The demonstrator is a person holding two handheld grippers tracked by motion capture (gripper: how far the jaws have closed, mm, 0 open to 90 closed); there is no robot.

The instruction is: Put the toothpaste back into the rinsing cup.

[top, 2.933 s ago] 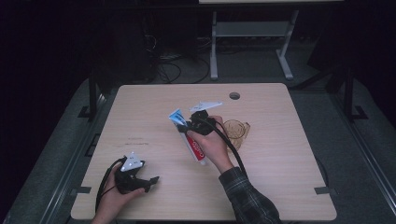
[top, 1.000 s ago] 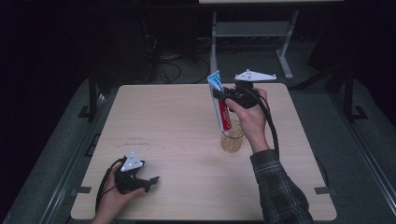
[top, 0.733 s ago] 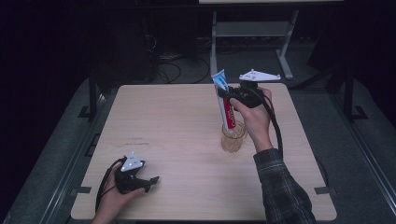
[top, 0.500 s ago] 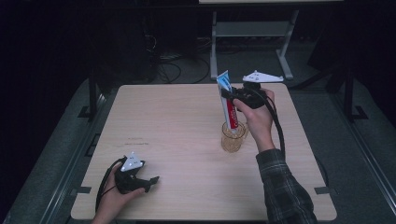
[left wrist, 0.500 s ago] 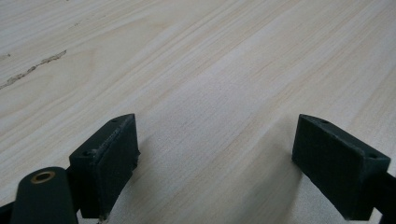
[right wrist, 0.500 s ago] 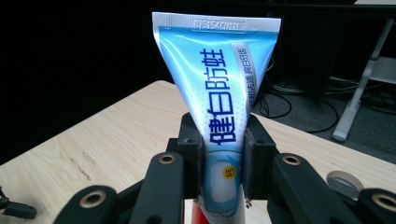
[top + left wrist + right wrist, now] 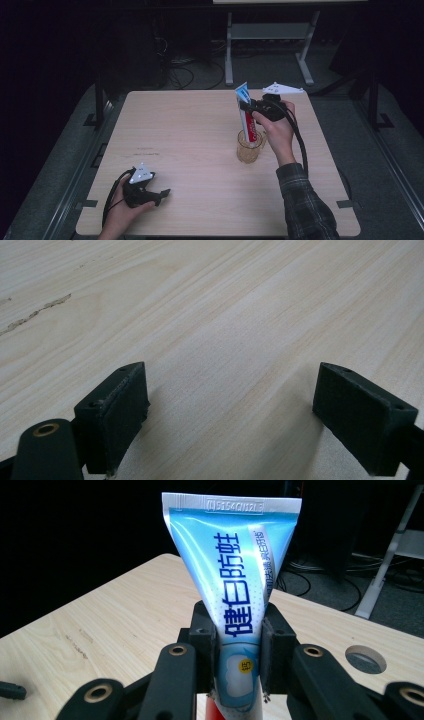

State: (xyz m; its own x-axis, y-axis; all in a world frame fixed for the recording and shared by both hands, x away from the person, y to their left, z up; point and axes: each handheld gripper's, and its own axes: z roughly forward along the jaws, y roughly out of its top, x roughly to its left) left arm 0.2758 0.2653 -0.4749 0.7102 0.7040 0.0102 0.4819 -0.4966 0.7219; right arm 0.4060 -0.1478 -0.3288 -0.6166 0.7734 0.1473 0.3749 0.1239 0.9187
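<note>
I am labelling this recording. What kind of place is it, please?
Probably a lab or recording workspace, not a home: a bare wooden table, loose cables on the dark floor behind, and a metal stand nearby.

Room dim, surroundings nearly black; light from overhead falls on the table [image 7: 200, 130], evenly lit, no hard glare. High view soft, low detail, a bit grainy. Left gripper view: wood grain sharp, soft shadows under the pads [image 7: 117, 415]. Right gripper view: toothpaste tube [image 7: 240, 575] sharp w/ mild sheen, near parts slightly blurred, background dark.
</note>
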